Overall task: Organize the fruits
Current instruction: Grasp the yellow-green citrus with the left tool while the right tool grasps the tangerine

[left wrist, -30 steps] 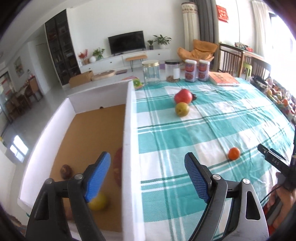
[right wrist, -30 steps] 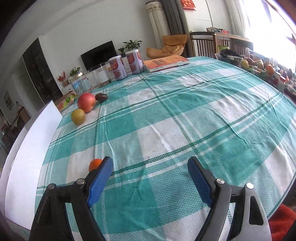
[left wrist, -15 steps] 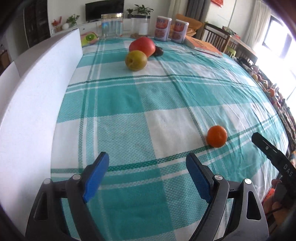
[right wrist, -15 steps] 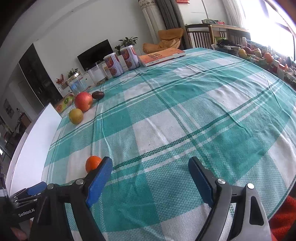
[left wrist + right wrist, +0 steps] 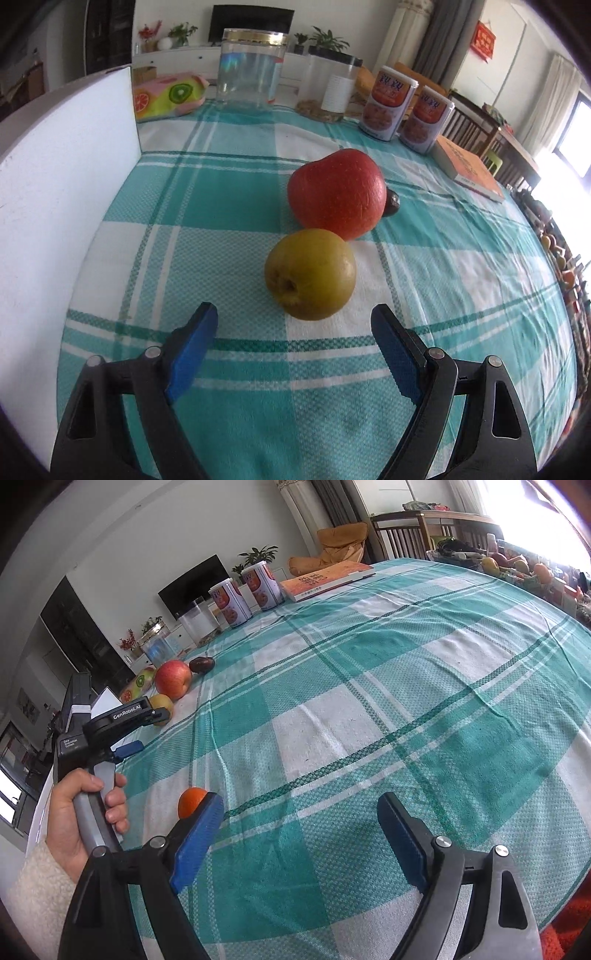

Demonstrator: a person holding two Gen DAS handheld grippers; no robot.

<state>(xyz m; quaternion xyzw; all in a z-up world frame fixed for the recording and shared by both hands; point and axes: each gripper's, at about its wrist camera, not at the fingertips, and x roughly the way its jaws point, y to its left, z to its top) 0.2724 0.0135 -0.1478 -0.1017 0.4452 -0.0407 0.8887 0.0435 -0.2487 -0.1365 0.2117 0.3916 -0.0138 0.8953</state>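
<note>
In the left wrist view a yellow-green pear point(image 5: 310, 273) lies on the checked cloth just ahead of my open left gripper point(image 5: 293, 325), which is empty. A red apple point(image 5: 338, 194) sits right behind the pear, and a dark plum point(image 5: 392, 203) peeks out behind the apple. In the right wrist view my right gripper point(image 5: 301, 812) is open and empty above the cloth. A small orange point(image 5: 190, 802) lies by its left fingertip, partly hidden. The left gripper point(image 5: 127, 734), apple point(image 5: 173, 679), pear point(image 5: 162, 705) and plum point(image 5: 202, 664) show far left.
A white box wall point(image 5: 55, 206) runs along the left. At the back stand a clear jar point(image 5: 253, 70), a second jar point(image 5: 334, 88), two red cans point(image 5: 406, 110), a fruit-print pack point(image 5: 166, 96) and an orange book point(image 5: 467, 168). Clutter lines the right table edge point(image 5: 524, 568).
My left gripper moved from over the box, forward across the cloth, to just short of the pear. My right gripper stayed near the small orange, drifting slightly.
</note>
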